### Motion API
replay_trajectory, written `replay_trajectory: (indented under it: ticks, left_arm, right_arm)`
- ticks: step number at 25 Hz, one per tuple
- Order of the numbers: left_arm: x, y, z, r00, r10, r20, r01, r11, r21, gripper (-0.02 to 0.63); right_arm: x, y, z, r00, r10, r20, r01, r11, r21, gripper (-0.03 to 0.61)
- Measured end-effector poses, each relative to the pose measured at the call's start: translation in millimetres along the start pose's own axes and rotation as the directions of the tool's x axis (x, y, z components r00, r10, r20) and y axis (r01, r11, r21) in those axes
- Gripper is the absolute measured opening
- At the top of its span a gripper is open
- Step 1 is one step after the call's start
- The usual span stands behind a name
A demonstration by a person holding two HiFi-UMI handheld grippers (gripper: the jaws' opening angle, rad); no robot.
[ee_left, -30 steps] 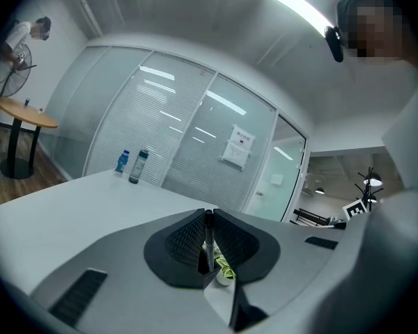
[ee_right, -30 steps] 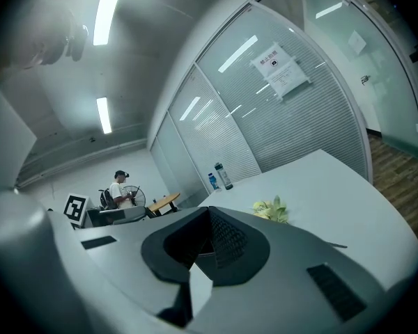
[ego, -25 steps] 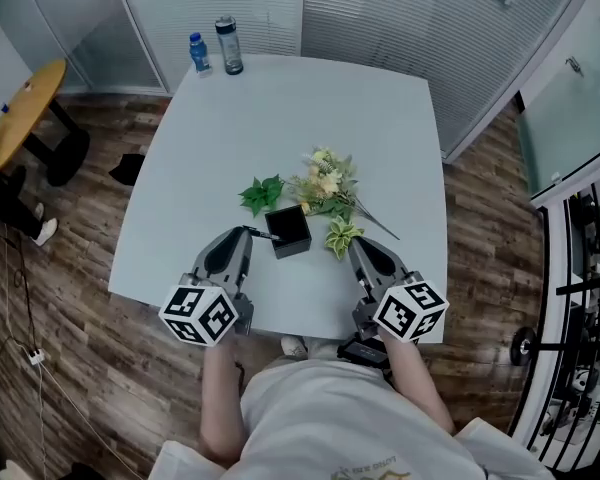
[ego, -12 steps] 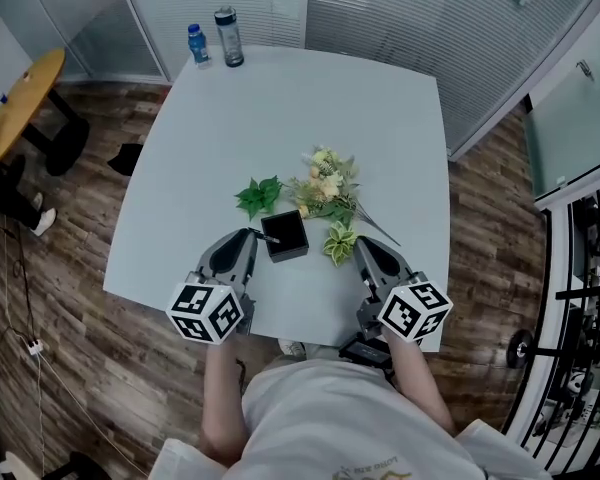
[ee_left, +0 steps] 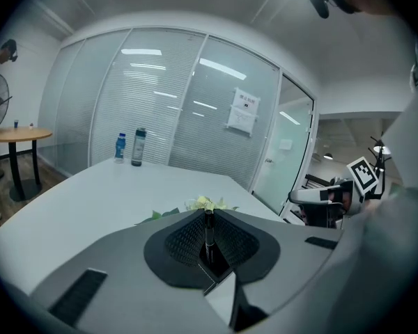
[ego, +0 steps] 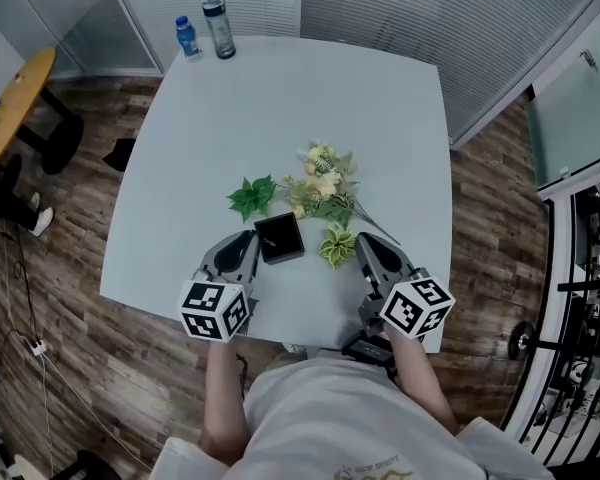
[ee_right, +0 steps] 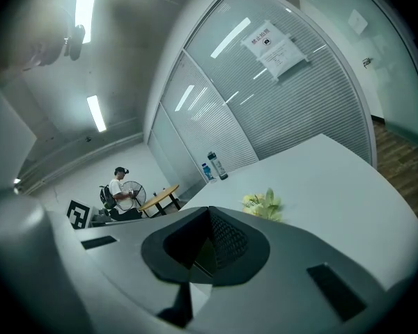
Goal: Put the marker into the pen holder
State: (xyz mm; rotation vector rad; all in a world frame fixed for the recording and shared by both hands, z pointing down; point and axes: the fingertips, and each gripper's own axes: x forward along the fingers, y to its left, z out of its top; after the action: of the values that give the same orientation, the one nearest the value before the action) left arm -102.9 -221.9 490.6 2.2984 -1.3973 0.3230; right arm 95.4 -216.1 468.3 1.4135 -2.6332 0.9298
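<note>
A black square pen holder (ego: 279, 238) stands on the white table (ego: 280, 98) near its front edge. My left gripper (ego: 250, 240) sits just left of the holder, shut on a thin black marker (ego: 267, 238) whose free end reaches over the holder's left rim. In the left gripper view the marker (ee_left: 208, 232) stands upright between the dark pads, at the tip of my left gripper (ee_left: 208, 214). My right gripper (ego: 362, 242) hovers to the right of the holder, jaws together and empty. The right gripper view shows my right gripper (ee_right: 210, 213) with its pads meeting.
Artificial yellow flowers (ego: 322, 183) and green leaves (ego: 250, 197) lie just behind the holder, with another sprig (ego: 334, 243) at its right. Two bottles (ego: 218, 28) stand at the table's far left edge. A round wooden table (ego: 10, 108) is off to the left.
My left gripper has edged right toward the holder with the marker, so the marker's end now lies over the holder's rim. The right gripper has stayed about where it was.
</note>
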Motion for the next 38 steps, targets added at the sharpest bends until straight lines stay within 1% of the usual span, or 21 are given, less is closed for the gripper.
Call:
replay_trajectory:
  ticks: [7, 10, 14, 18, 23, 27, 32, 38]
  left_arm:
    - [15.4, 2.3, -20.9, 0.996, 0.017, -0.09, -0.012, 0.999, 0.052, 0.042]
    - [20.5, 2.6, -26.6, 0.99, 0.03, -0.135, -0.017, 0.995, 0.094, 0.043]
    - [29.0, 1.8, -29.8, 0.986, 0.017, -0.166, 0.003, 0.993, 0.116, 0.043]
    - [35.3, 2.2, -38.7, 0.976, 0.017, -0.218, 0.019, 0.987, 0.158, 0.043]
    - [43.6, 3.3, -49.0, 0.96, 0.019, -0.278, 0.033, 0.983, 0.179, 0.043]
    - [48.3, 5.8, -49.5, 0.956, 0.021, -0.292, 0.031, 0.985, 0.17, 0.044]
    - [56.4, 14.9, -48.4, 0.95, 0.064, -0.305, -0.005, 0.982, 0.19, 0.046]
    - [61.6, 19.9, -49.9, 0.945, 0.087, -0.315, -0.024, 0.979, 0.2, 0.055]
  right_arm:
    - [9.7, -9.6, -8.0, 1.0, 0.001, -0.022, 0.0, 1.0, 0.019, 0.015]
    - [13.2, -12.0, -9.7, 1.0, 0.006, -0.031, -0.005, 1.0, 0.027, 0.015]
    - [20.6, -16.3, -12.8, 0.999, 0.01, -0.042, -0.008, 0.999, 0.038, 0.016]
    - [29.0, -18.1, -19.3, 0.997, 0.03, -0.065, -0.028, 0.999, 0.039, 0.016]
    - [38.8, -22.2, -24.2, 0.996, 0.043, -0.082, -0.039, 0.998, 0.051, 0.016]
    - [41.5, -25.6, -27.9, 0.994, 0.042, -0.1, -0.037, 0.998, 0.054, 0.015]
    - [43.5, -32.5, -28.3, 0.994, 0.034, -0.103, -0.028, 0.998, 0.062, 0.016]
    - [42.7, -37.9, -30.5, 0.994, 0.026, -0.106, -0.018, 0.997, 0.074, 0.016]
